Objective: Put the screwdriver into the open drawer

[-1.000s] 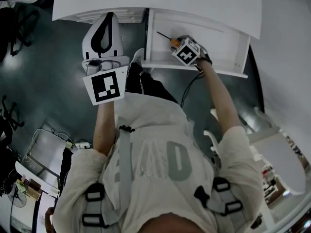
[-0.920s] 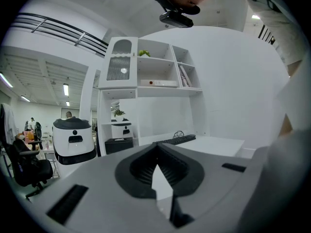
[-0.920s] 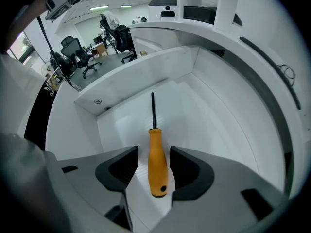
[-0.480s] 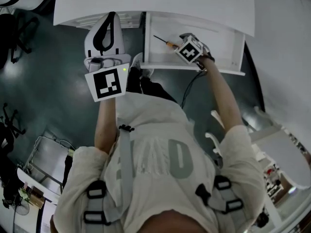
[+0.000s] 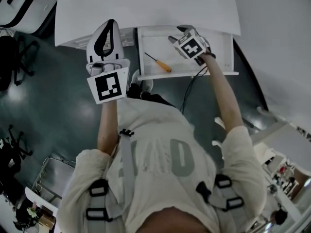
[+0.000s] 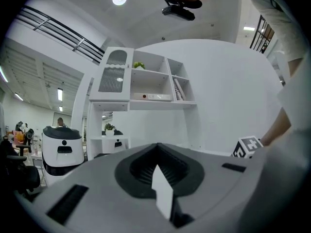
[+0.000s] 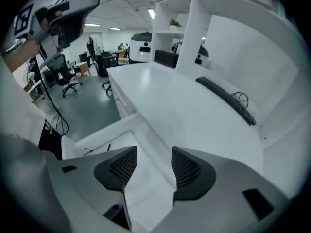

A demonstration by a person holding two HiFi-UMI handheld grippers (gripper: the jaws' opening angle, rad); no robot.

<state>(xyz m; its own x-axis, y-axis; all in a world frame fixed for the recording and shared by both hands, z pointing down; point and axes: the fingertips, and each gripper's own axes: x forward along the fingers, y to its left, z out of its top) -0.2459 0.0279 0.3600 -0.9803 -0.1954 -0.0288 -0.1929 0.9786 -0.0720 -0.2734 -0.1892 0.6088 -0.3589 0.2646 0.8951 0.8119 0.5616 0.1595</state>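
Opening further, empty: right hand-held gripper (image 7: 153, 159) | together: left hand-held gripper (image 6: 158, 149) | screwdriver (image 5: 159, 63) in drawer (image 5: 218, 52)

**Cam setup: three views**

Head cam: on the person's head, steeply down over torso and arms onto white desk (image 5: 146, 8) and open drawer (image 5: 155, 42); widest, farthest view. Left gripper (image 6: 156, 152) cam: faces level across the room at a shelf unit (image 6: 146, 81), own jaws fill the lower frame. Right gripper (image 7: 153, 161) cam: tilted down, close above desk top and drawer. Overlap — head and right views share desk and drawer; each gripper cam catches the other gripper at its edge.
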